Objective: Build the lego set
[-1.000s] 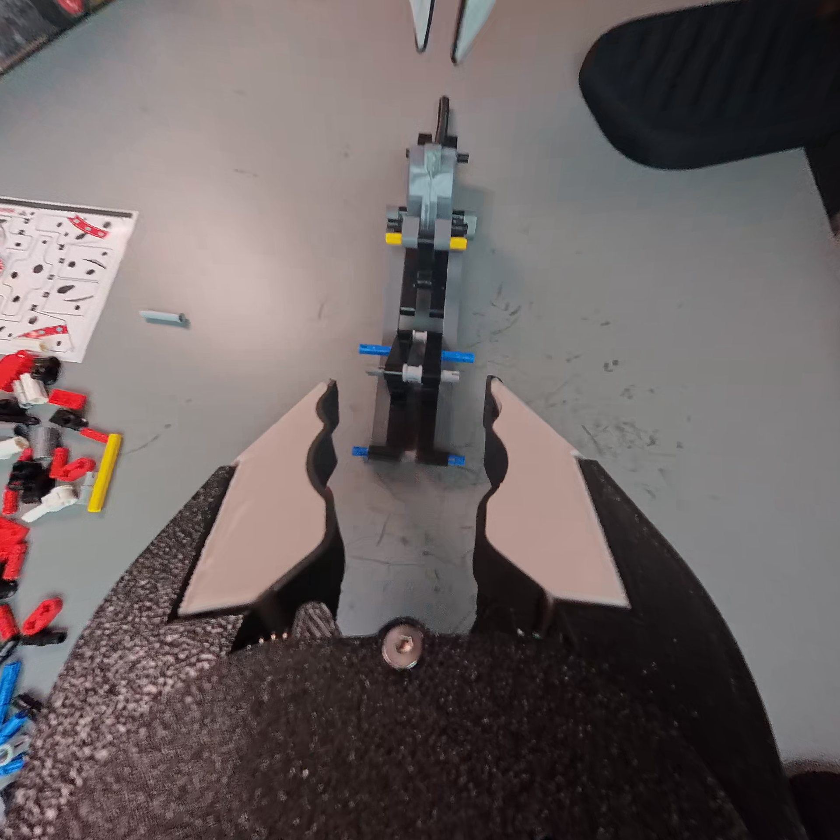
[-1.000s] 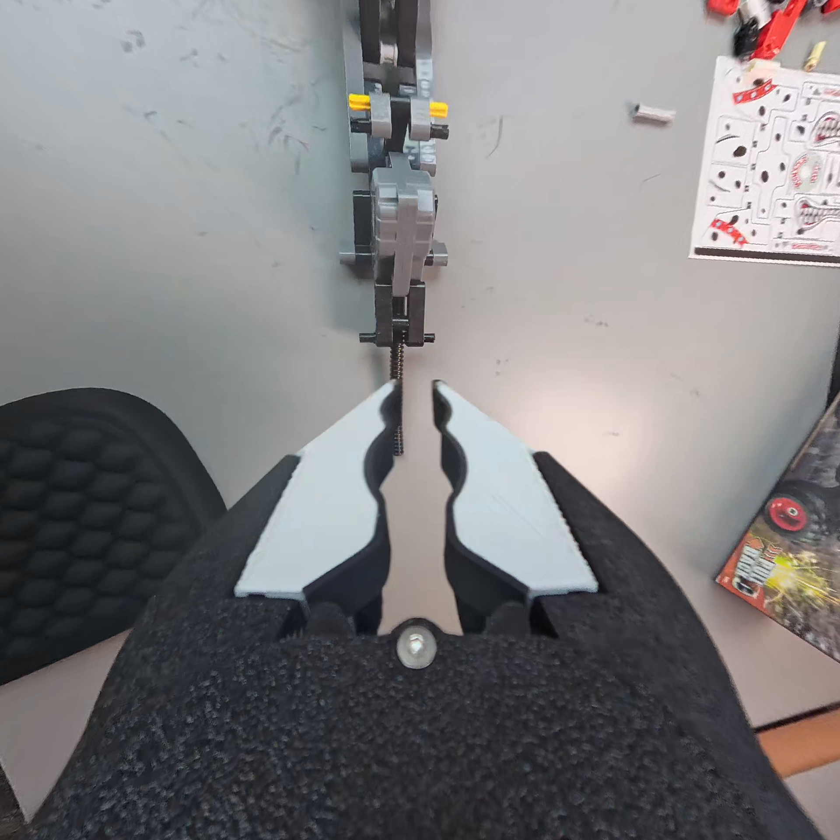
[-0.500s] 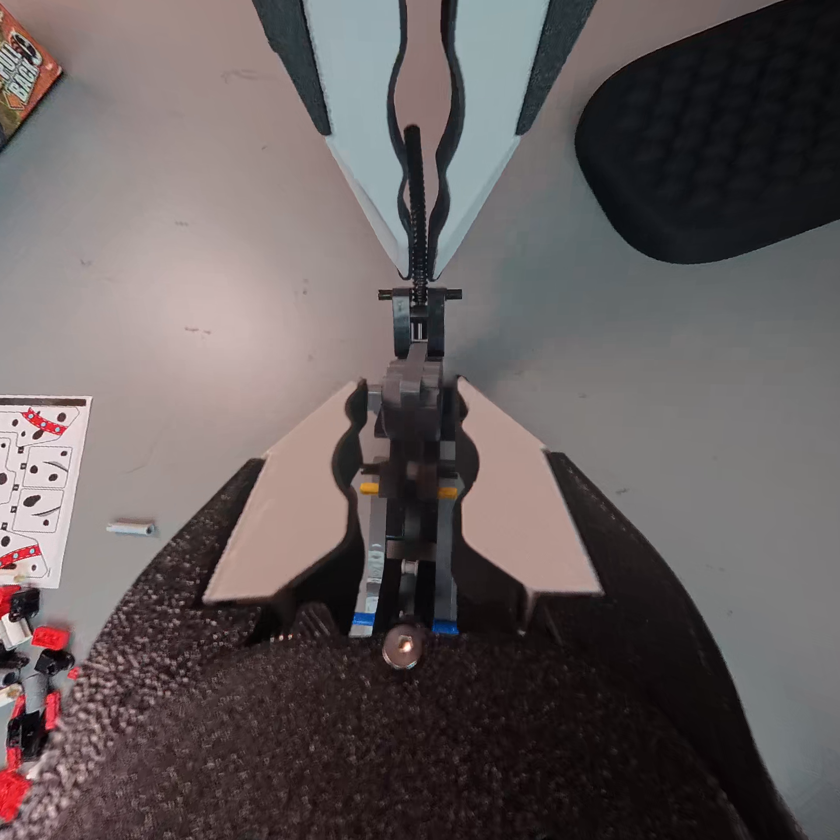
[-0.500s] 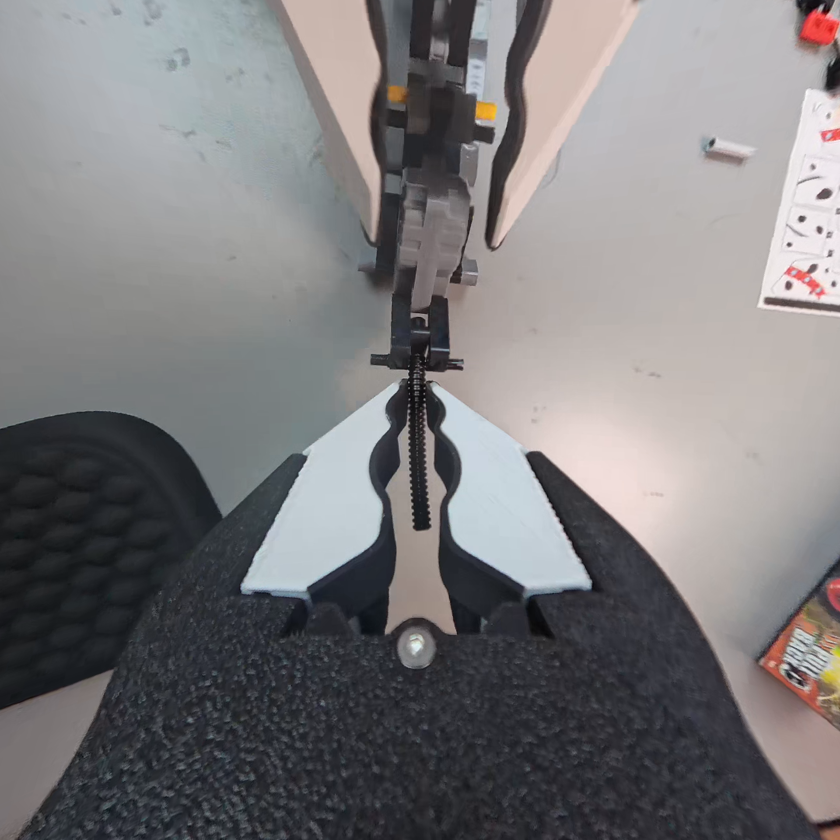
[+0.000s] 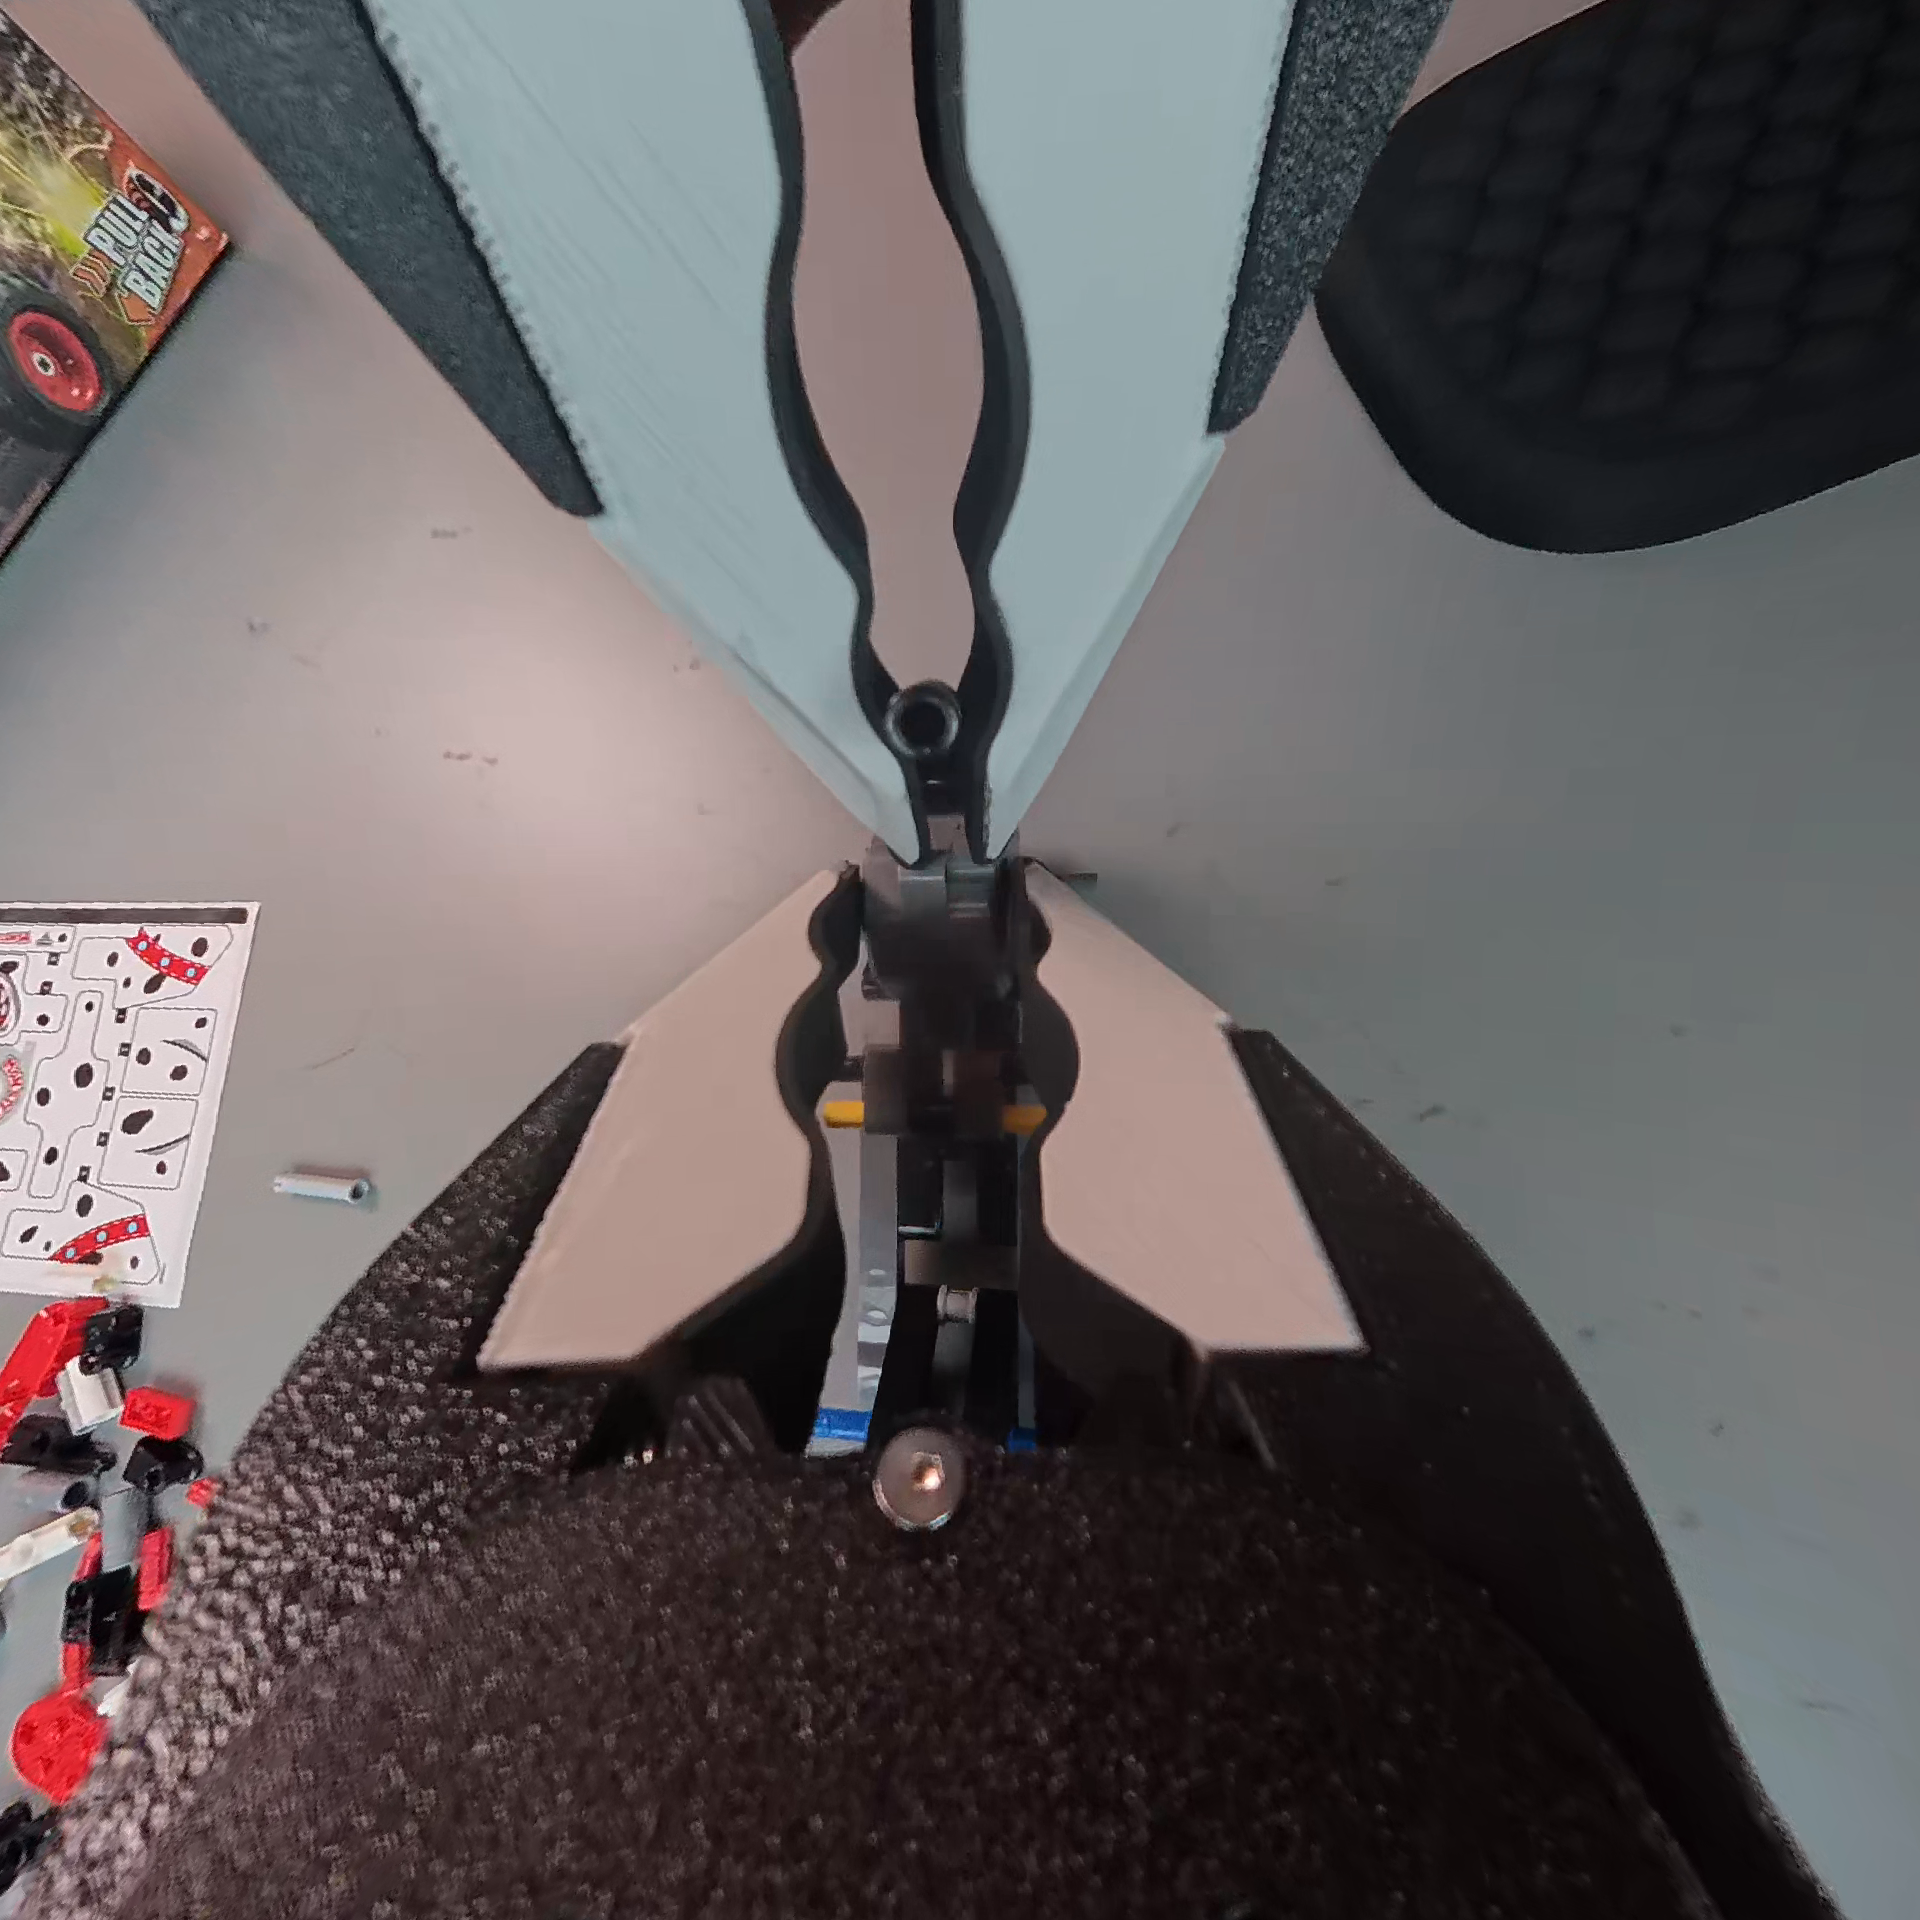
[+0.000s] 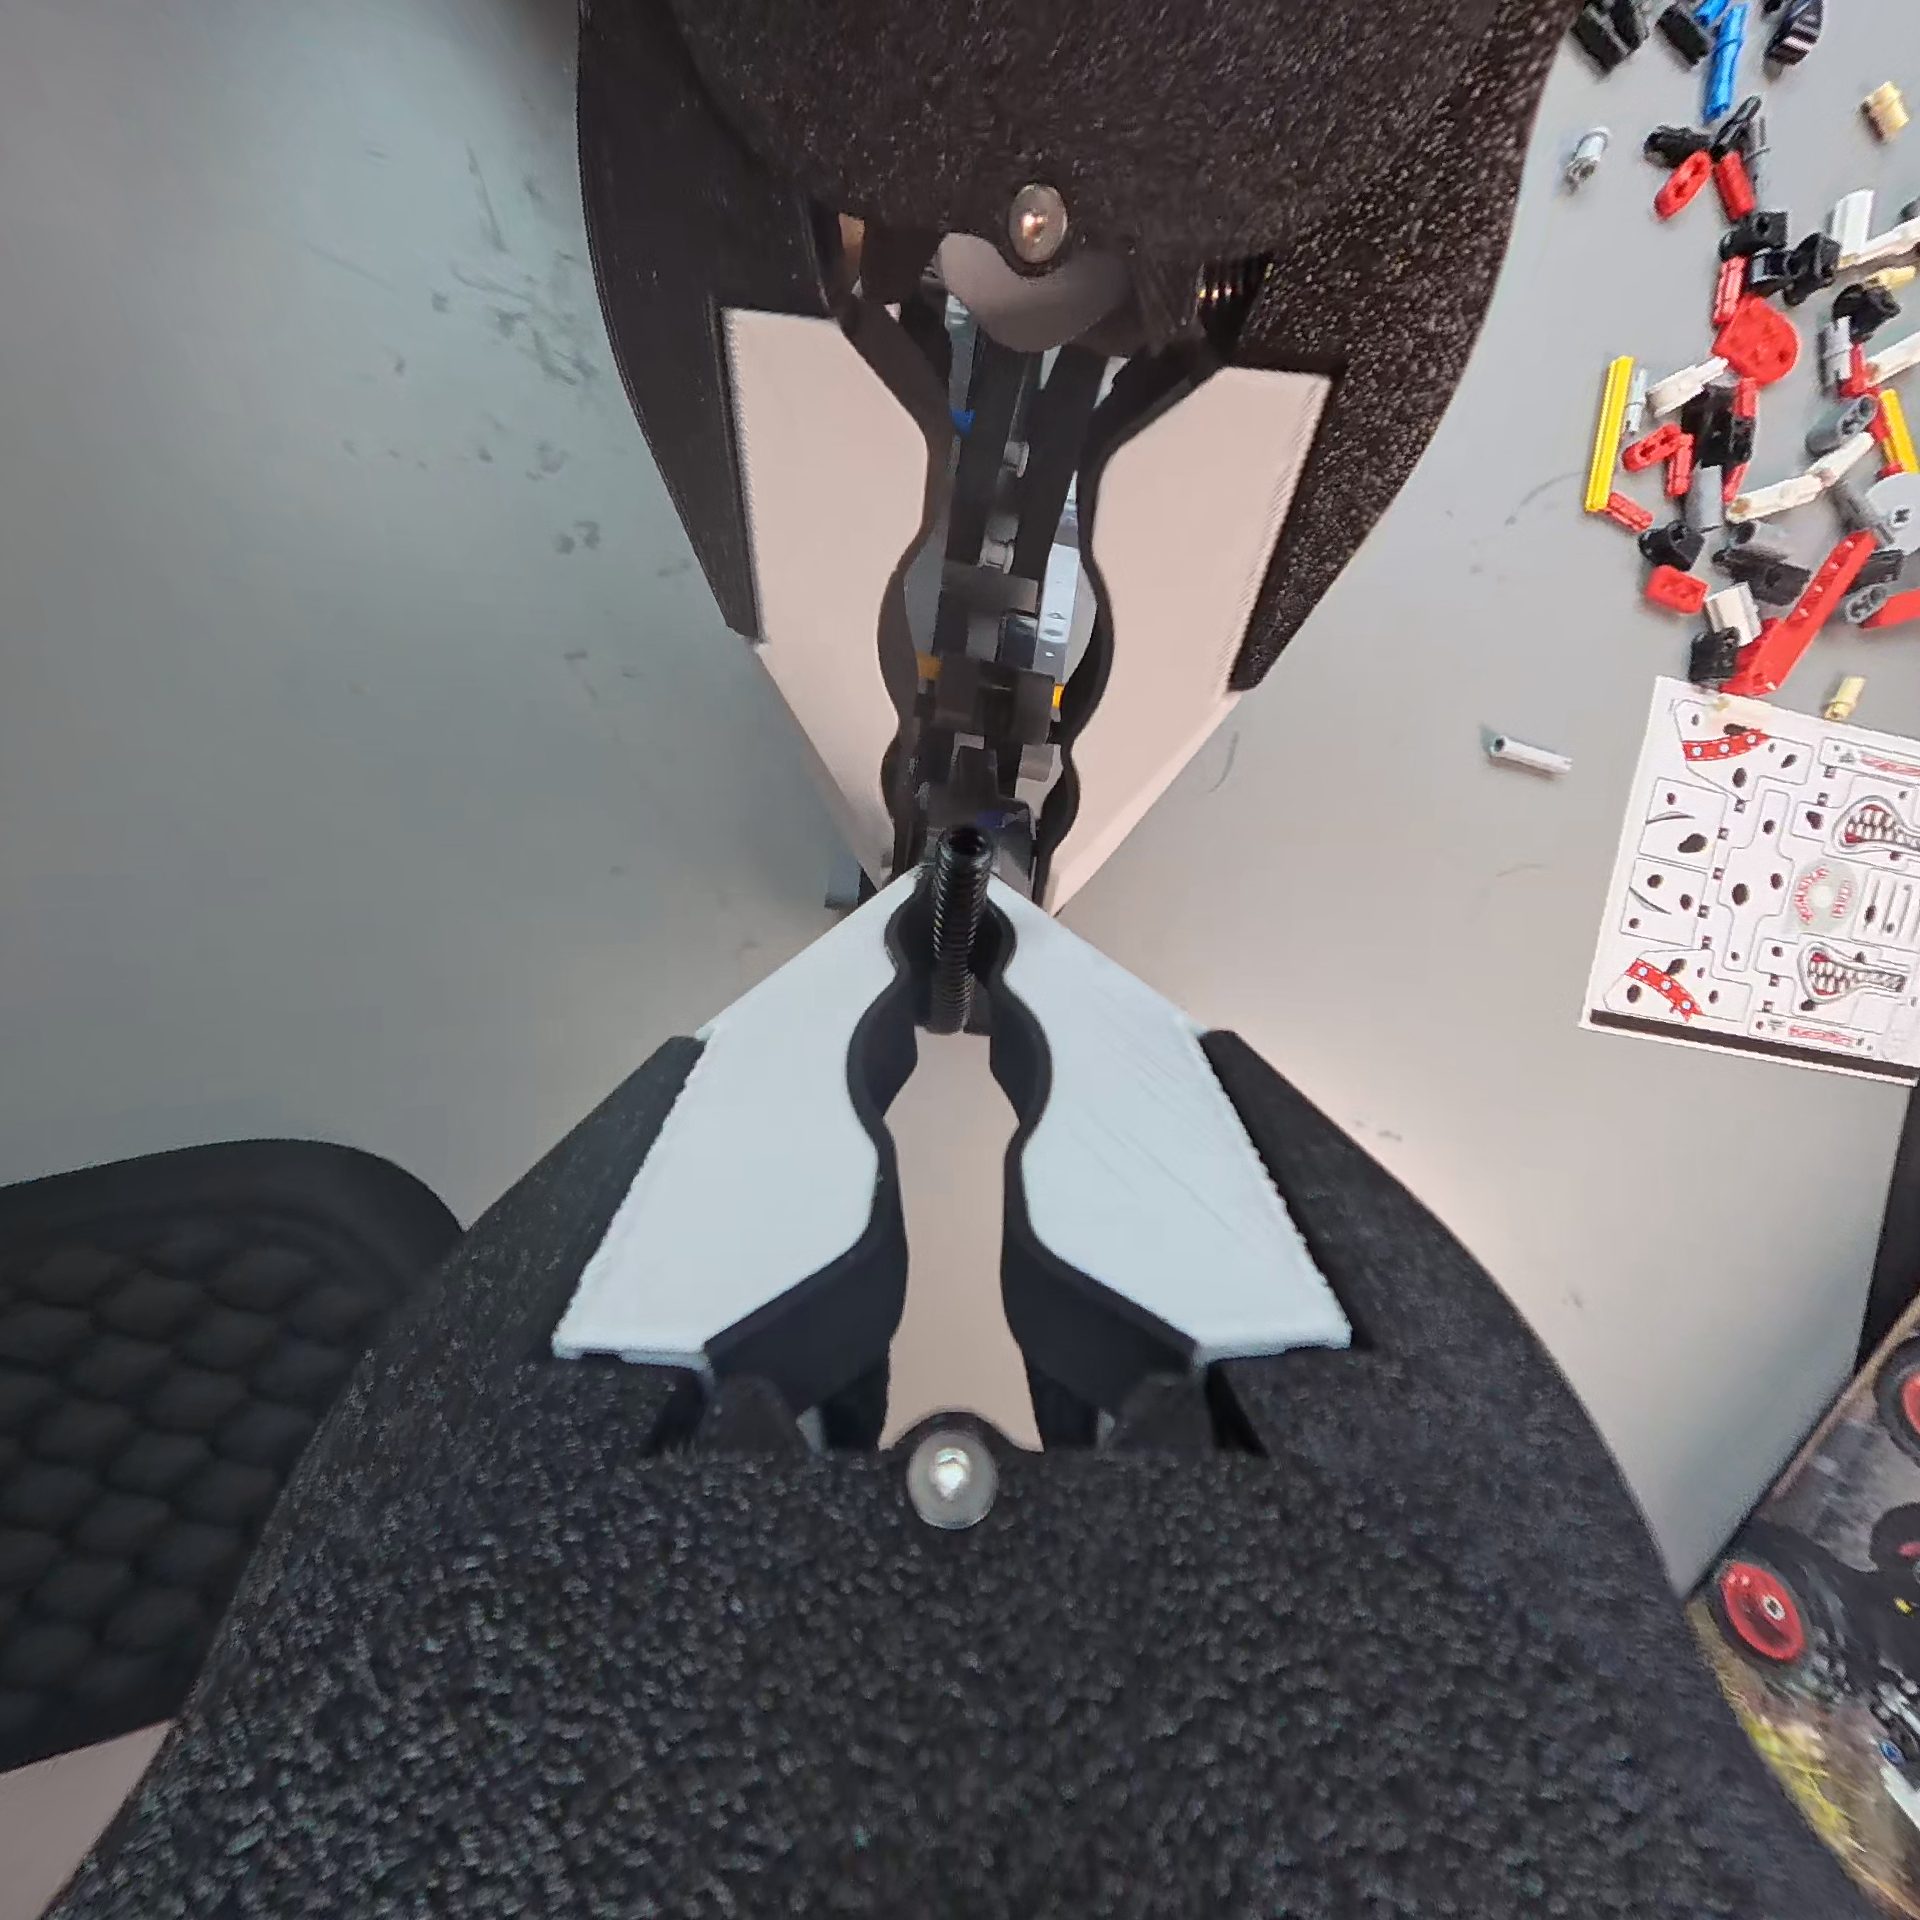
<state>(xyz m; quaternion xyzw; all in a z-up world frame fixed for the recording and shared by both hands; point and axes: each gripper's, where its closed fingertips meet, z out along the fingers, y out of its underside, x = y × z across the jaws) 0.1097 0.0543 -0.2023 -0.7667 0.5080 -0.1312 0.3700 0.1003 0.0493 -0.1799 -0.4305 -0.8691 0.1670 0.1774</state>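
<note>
My left gripper (image 5: 940,883) clamps the lego frame (image 5: 940,1049) lengthwise between its fingers. Facing it tip to tip, my right gripper (image 6: 951,894) pinches the black ribbed rod (image 6: 958,925) at the frame's far end.

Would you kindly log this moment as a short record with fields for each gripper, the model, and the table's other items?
left gripper: shut on the lego assembly, which lies lengthwise between its fingers
right gripper: shut on the black ribbed rod at the assembly's end
alignment: grippers face each other, tips nearly meeting
loose pieces: scattered beside the sticker sheet
box: at table edge
</note>
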